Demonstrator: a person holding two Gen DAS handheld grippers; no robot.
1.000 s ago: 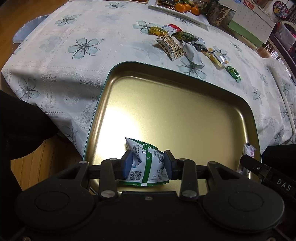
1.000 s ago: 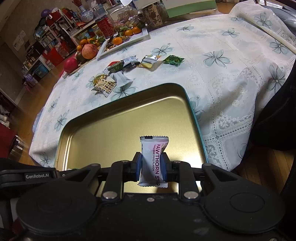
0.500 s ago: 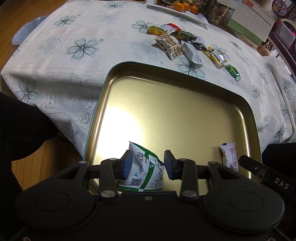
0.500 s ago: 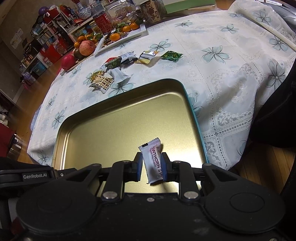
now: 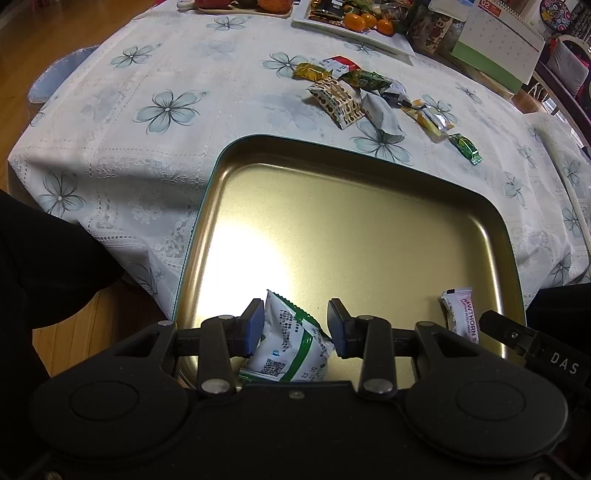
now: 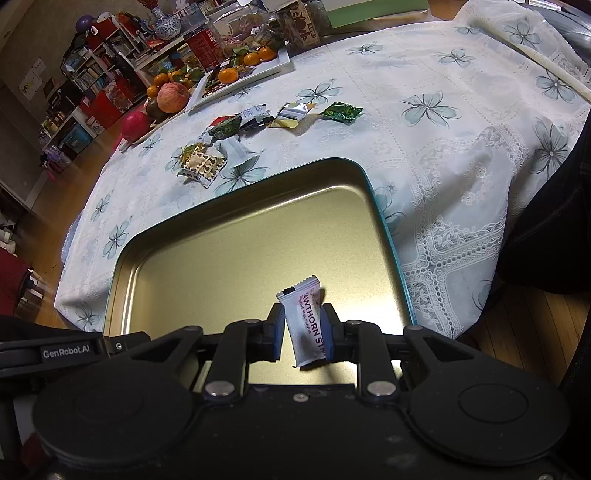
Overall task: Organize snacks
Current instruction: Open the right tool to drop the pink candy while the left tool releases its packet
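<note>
A gold tray (image 5: 362,229) with a teal rim lies at the table's near edge; it also shows in the right wrist view (image 6: 258,236). My left gripper (image 5: 295,325) is open; a white and green snack packet (image 5: 288,343) lies between its jaws on the tray, touching the left pad. My right gripper (image 6: 302,330) is open a little; a white hawthorn strip packet (image 6: 304,325) leans between its pads, tilted, a gap on the left. That packet shows in the left wrist view (image 5: 460,314) at the tray's near right.
Several loose wrapped snacks (image 5: 369,99) lie on the floral tablecloth (image 5: 166,110) beyond the tray, also in the right wrist view (image 6: 236,136). A white plate with oranges (image 5: 354,26), a calendar (image 5: 495,48) and fruit (image 6: 171,96) stand at the back. The table edge drops off near the tray.
Both grippers have opened. The green packet has dropped from the left jaws onto the tray. The hawthorn packet has tilted and slipped lower between the right pads.
</note>
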